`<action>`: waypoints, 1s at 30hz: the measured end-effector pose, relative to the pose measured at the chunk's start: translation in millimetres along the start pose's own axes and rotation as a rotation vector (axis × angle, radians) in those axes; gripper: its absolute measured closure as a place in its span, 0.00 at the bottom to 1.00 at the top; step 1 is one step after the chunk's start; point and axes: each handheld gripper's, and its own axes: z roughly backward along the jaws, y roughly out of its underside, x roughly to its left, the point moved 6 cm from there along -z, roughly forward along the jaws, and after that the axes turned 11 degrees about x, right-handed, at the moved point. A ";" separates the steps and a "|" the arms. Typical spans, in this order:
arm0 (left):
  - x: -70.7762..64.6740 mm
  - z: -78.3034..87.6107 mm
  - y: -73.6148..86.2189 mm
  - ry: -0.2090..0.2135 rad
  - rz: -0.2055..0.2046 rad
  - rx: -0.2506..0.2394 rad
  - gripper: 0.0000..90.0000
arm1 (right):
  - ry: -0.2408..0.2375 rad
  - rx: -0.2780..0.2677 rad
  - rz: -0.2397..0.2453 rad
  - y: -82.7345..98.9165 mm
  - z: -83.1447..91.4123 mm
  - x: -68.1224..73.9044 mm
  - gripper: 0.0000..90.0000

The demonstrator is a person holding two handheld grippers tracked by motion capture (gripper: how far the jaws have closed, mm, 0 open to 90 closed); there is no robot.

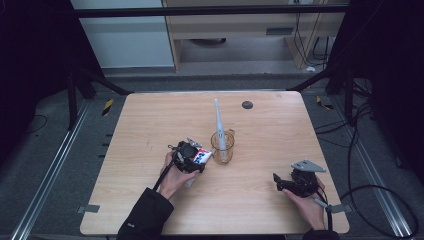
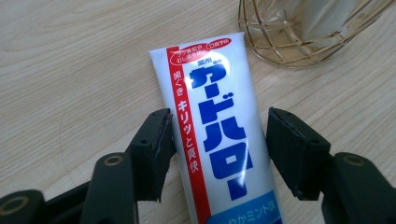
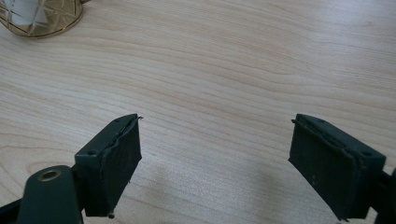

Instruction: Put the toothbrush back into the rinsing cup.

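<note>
Toothpaste tube [image 2: 219, 126] lies flat on the worktop [image 1: 260, 150], just near-left of the glass cup [image 1: 223, 146]. Left gripper [image 2: 219, 149] fingers released, straddling the tube. Right gripper [image 3: 215, 163] fingers released, empty.

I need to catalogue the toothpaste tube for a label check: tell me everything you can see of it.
The toothpaste tube is a glossy white plastic tube with bold blue Japanese lettering, a red stripe with white characters down one side, and a light blue band lower down. It lies flat on the wooden table, its flat crimped end pointing at the amber glass cup, close to it but apart. It sits between the jaws of the left gripper; a gap shows at the right jaw, and the left jaw is at the tube's edge. Its cap end is out of view.
</note>
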 end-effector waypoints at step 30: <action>2.1 5.3 5.9 0.021 0.029 -0.031 0.74 | 0.007 0.002 0.003 0.3 -0.1 -0.5 0.19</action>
